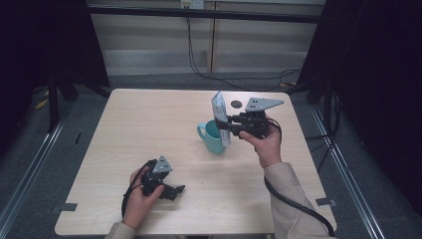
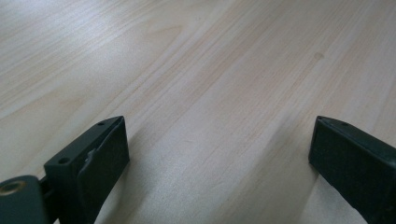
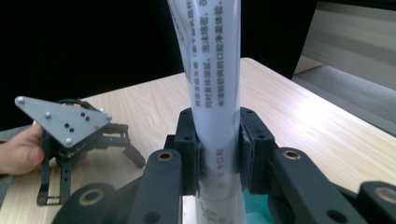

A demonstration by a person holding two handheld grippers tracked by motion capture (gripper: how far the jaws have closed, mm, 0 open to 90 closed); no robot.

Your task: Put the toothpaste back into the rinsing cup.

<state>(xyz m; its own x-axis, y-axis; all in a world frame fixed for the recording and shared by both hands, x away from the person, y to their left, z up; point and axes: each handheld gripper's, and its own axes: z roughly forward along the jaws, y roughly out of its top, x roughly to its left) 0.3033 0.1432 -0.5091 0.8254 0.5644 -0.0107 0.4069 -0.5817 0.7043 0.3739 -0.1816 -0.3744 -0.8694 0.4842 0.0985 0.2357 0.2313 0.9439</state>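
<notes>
1. Right now I've got the tube (image 1: 219, 115) clenched in my right gripper (image 1: 230, 125), and I'm holding it over the cup (image 1: 213, 137). My read: this is the insertion step, tube going into the cup.
2. In the right gripper view the jaws pinch the tube (image 3: 215, 93) from both sides, low on its body. It runs up out of frame, printed side toward the camera. A teal patch of cup (image 3: 257, 217) sits just below the jaws.
3. From the high view, the tube stands near upright with a slight tilt, its lower end at the cup's rim on the side nearest my right gripper. I can't tell if the end is already inside or only at the rim.
4. The cup stands a bit right of the table's (image 1: 149, 119) middle, nearer the far edge than the near one, handle pointing left.
5. My left gripper (image 1: 175, 190) is released, jaws wide apart over bare wood (image 2: 201, 93), holding nothing. It rests near the near edge, left of centre, well apart from the cup.
6. Next move, as I judge it: line the tube's end up over the cup's opening, lower it straight in, then let go once the end rests on the bottom.
7. Risk: the tube is tall against the cup, so a tilted release could tip it out or nudge the cup. My left gripper is free to steady the cup if needed.
</notes>
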